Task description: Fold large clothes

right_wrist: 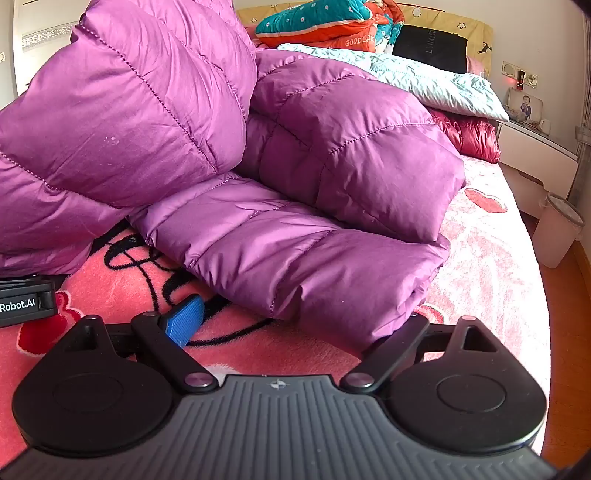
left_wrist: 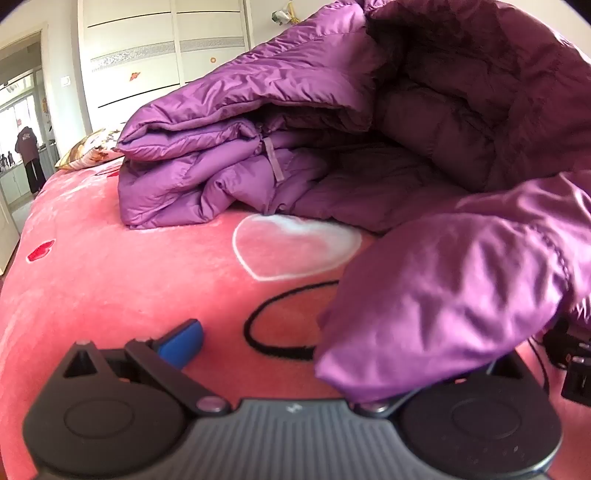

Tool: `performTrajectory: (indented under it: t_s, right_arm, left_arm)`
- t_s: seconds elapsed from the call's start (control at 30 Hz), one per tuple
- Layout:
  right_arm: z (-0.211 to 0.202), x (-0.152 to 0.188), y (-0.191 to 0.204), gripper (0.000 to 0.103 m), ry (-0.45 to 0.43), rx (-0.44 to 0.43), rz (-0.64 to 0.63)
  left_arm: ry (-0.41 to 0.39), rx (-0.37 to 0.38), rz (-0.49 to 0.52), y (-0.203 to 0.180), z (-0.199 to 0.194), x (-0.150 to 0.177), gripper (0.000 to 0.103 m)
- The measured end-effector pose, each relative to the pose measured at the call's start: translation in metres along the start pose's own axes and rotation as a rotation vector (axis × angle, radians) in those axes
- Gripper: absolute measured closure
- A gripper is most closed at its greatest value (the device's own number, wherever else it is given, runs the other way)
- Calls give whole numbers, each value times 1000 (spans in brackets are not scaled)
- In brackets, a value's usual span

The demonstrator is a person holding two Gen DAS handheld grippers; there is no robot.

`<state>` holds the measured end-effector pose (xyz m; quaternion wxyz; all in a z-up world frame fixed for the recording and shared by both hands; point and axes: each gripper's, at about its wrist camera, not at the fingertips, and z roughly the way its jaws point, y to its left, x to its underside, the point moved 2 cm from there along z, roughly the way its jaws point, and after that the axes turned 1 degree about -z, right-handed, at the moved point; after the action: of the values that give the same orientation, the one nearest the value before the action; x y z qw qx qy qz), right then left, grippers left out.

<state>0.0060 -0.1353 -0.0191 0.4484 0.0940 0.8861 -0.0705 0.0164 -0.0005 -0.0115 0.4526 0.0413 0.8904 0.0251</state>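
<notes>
The purple down coat [right_wrist: 295, 177] was heaped, partly folded, on the pink blanket [left_wrist: 110, 280], with 1 loose sleeve near the grippers. The left gripper [left_wrist: 291, 354] and right gripper [right_wrist: 295, 325] were spread wide, gripping nothing. Final folds were judged unfinished.

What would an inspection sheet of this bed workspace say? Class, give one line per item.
Surface: pink heart-print blanket on a bed.
Job's things: purple puffer coat, partly folded, bulging.
Clutter: red padded garment, pale quilt, colourful bedding.
Grippers: left gripper and right gripper, jaws wide; coat fabric drapes over each one's right side.
Cables: black cable beside the left gripper.
Surroundings: wardrobe, bin, a person beyond the doorway.
</notes>
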Motion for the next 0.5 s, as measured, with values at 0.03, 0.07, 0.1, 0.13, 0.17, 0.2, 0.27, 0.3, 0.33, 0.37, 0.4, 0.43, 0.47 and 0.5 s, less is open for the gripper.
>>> performTrajectory:
  t_s: [0.03,0.07,0.1,0.13,0.17,0.2,0.27,0.3,0.33,0.37,0.4,0.43,0.47,0.5]
  right_arm:
    - [0,0,0,0,1,0,0]
    - [0,0,0,0,1,0,1]
    - [0,0,0,0,1,0,0]
    - [0,0,0,0,2,1,-1]
    - [0,-1,0,0,4,0,-2]
    - [-1,-1,-1,0,10,-4,-3]
    - [-4,-2,-3,0,26,-21,-10]
    - [-7,-2,-5,0,35,-36,-22]
    - [-12,-3,-5,0,41,-52,-28]
    - [-17,-2,-8,0,41,-57,-20]
    - [-22,-1,-12,0,37,-54,-8]
    - [-30,3,-20,0,31,-44,0]
    - [-36,4,-24,0,25,-19,-5]
    - [-44,5,-28,0,10,19,-18]
  left_arm:
    - [-2,-6,8,-1,0,0,0]
    - [-17,4,8,1,-1,2,0]
    - [-15,9,7,2,-1,1,0]
    - [-15,9,12,5,-3,2,0]
    - [-30,-2,26,2,-8,4,0]
    - [-30,1,27,2,-9,5,0]
    - [-29,23,14,6,-15,8,0]
    - [-8,29,7,5,-14,5,0]
    - [-3,54,0,7,-18,5,0]
    - [-3,71,0,8,-21,5,0]
    - [-2,104,-4,10,-26,5,0]
    - [0,129,-2,11,-31,4,0]
    - [-4,152,7,11,-37,4,0]
    - [-9,165,23,10,-44,2,0]
